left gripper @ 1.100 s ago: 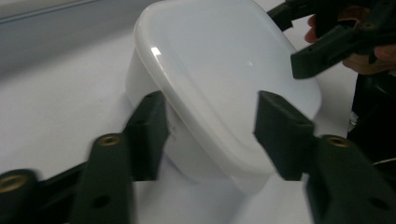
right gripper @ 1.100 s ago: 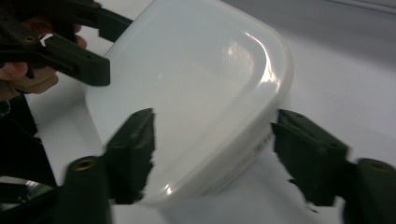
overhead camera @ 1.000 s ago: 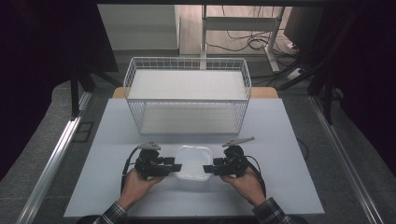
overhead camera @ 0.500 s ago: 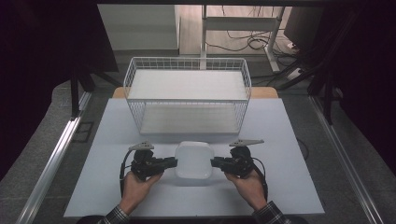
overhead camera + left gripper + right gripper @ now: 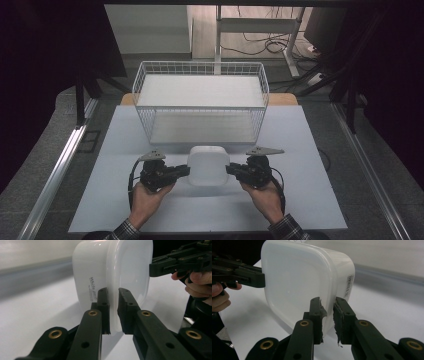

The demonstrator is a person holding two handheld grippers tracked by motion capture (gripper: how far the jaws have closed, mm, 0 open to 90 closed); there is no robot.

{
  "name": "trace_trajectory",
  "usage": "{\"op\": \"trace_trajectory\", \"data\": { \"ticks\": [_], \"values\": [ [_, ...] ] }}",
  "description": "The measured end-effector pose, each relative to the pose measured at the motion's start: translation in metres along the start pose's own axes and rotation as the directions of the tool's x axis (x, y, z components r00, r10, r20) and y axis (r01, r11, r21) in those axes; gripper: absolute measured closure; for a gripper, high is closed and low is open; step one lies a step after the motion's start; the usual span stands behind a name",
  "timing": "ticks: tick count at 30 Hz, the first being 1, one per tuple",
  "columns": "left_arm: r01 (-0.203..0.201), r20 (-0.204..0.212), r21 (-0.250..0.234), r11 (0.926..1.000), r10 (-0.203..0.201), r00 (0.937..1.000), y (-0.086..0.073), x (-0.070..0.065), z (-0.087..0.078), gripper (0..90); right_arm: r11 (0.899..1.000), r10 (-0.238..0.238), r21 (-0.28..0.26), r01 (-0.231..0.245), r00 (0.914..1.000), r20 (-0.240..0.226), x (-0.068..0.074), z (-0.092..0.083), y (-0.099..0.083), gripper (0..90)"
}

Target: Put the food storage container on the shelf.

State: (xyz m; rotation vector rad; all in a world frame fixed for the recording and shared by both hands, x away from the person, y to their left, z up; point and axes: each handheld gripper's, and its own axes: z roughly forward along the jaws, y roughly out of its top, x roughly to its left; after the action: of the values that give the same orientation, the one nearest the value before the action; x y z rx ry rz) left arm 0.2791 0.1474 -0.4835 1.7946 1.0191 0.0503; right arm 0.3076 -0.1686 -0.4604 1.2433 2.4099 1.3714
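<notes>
Two grippers hold one white plastic container (image 5: 208, 165) between them over the near half of the white table (image 5: 310, 200), just in front of the wire basket (image 5: 200, 100). The left gripper (image 5: 186, 171) comes in from the left side and the right gripper (image 5: 230, 170) from the right, each in a hand whose forearm enters from the bottom edge of the high view. In the left gripper view the two black jaws stand narrow, clamped on the rim of the container (image 5: 112, 277), which is tipped on edge so its broad flat face turns toward the camera; a line of small print runs along its side wall. The other gripper (image 5: 175, 263) bites the far edge there, with fingers (image 5: 197, 282) wrapped behind it. In the right gripper view the jaws are likewise pinched on the container's rim (image 5: 312, 285), a barcode label (image 5: 348, 286) shows on the side wall, and the opposite gripper (image 5: 244, 277) grips the far edge.
</notes>
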Motion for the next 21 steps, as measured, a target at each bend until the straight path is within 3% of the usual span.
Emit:
{"op": "trace_trajectory", "data": {
  "ticks": [13,21],
  "values": [
    [-0.034,-0.035,-0.055,0.9979,0.032,0.9989,0.023,-0.005,-0.009,80.8,0.996,-0.038,-0.083,0.039,0.9993,0.004,0.003,-0.01,0.022,77.1],
    [-0.075,-0.059,-0.093,0.9928,0.07,0.9958,0.053,-0.008,-0.022,80.8,0.987,-0.068,-0.147,0.068,0.9977,0.006,0.006,-0.018,0.049,77.1]
  ]
}}
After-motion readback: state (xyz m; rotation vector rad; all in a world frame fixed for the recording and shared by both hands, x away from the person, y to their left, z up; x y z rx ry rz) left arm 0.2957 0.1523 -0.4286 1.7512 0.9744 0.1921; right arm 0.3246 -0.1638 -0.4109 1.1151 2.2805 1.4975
